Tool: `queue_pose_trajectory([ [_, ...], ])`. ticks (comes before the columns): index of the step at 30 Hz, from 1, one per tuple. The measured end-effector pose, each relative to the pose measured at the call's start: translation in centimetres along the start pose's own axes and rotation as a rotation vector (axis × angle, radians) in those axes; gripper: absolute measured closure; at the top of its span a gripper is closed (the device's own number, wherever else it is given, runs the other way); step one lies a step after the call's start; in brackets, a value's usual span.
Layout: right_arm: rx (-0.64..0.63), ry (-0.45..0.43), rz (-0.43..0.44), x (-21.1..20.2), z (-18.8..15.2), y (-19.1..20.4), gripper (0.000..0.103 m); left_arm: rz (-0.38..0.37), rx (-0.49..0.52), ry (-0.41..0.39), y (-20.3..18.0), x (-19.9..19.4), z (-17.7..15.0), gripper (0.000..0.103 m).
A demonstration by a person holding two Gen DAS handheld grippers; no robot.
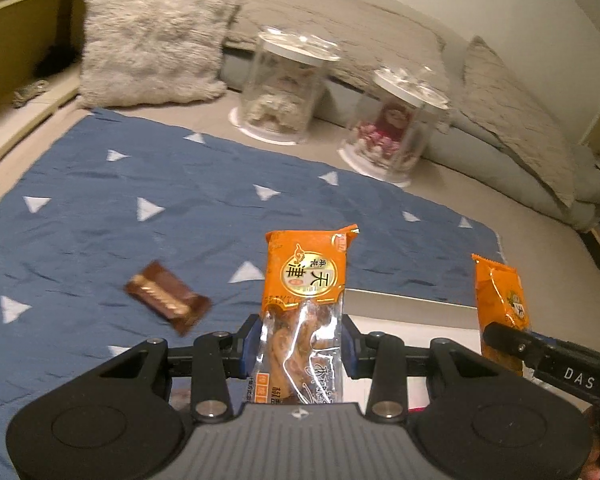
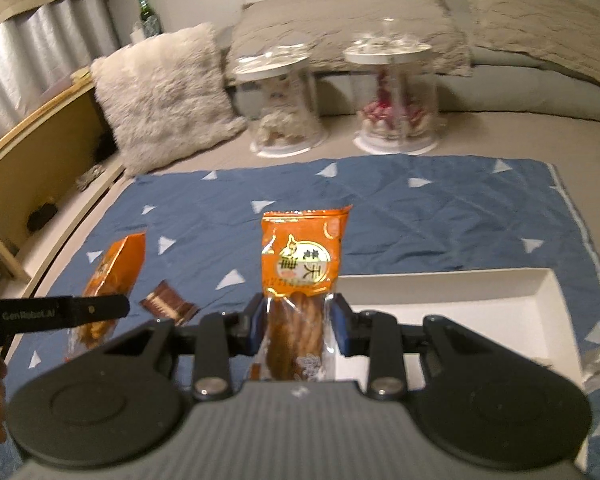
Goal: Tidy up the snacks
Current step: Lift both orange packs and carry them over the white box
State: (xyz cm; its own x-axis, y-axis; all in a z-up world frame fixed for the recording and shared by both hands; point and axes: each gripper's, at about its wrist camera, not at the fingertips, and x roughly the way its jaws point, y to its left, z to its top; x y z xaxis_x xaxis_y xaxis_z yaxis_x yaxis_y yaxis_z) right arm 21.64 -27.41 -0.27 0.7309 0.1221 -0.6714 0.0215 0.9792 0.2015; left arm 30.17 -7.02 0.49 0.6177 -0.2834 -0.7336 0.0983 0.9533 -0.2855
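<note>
Both clear jars (image 1: 286, 84) (image 2: 392, 92) are blurred, their contents indistinct.

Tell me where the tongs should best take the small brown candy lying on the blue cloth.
Probably across the short width of the brown candy, at its middle, coming from above. It lies flat and diagonal on the blue cloth, so turn the tongs to match; the crimped ends are thin.

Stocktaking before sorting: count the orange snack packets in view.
2. One orange packet is clamped in the left gripper; the other packet is clamped in the right gripper. More may lie out of view.
</note>
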Motion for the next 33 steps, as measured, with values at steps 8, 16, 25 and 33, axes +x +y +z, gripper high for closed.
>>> queue_pose_trajectory([
  [8,0.043,0.007,-0.056,-0.6,-0.2,-4.7,0.064,-0.089,-0.016,0.042,-3.3,2.8,-0.6,0.061],
  [16,0.045,0.039,-0.096,-0.5,-0.5,-8.2,0.064,-0.235,-0.068,0.094,-7.1,5.5,-1.8,0.061],
  [25,0.208,0.115,-0.074,2.8,-1.8,-12.3,0.064,-0.359,-0.183,0.199,-10.4,11.0,-4.5,0.061],
  [33,0.254,0.184,-0.092,6.2,-2.9,-13.3,0.064,-0.372,-0.290,0.255,-9.5,14.3,-5.6,0.061],
])
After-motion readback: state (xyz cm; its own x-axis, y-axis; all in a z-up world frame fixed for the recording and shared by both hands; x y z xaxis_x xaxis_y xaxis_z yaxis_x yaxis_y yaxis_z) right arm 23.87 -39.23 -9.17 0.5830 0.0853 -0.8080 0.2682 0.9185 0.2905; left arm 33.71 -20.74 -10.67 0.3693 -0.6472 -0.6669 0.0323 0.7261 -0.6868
